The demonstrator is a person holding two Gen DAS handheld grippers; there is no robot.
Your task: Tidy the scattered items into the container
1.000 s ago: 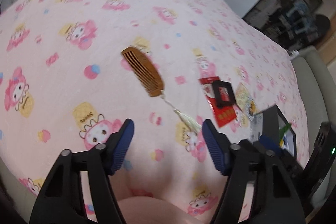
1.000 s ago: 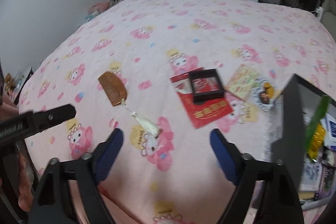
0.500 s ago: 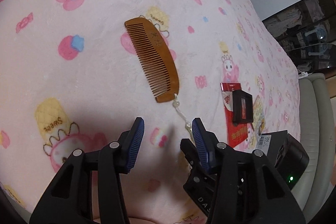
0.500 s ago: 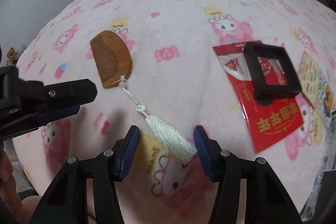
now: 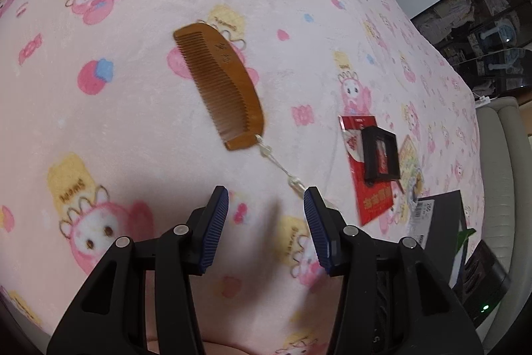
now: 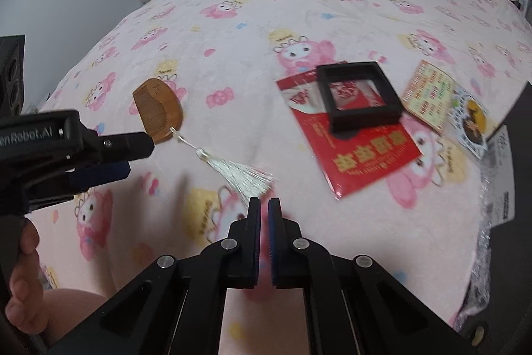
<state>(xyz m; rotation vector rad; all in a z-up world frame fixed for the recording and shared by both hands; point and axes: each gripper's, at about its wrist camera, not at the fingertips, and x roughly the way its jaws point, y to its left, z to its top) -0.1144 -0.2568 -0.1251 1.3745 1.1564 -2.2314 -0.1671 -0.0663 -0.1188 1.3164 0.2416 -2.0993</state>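
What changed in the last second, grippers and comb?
The right gripper came down and closed its jaws at the end of the white tassel; whether it pinches strands is unclear. The left gripper moved in toward the wooden comb and narrowed, still open. Comb, red packet and black frame stayed put.

Our left gripper hangs low with its blue-padded fingers spread well apart, nothing between them. Our right gripper has its fingers drawn almost together, only a thin slit showing. From the right wrist we see our left hand wrapped round its handle.
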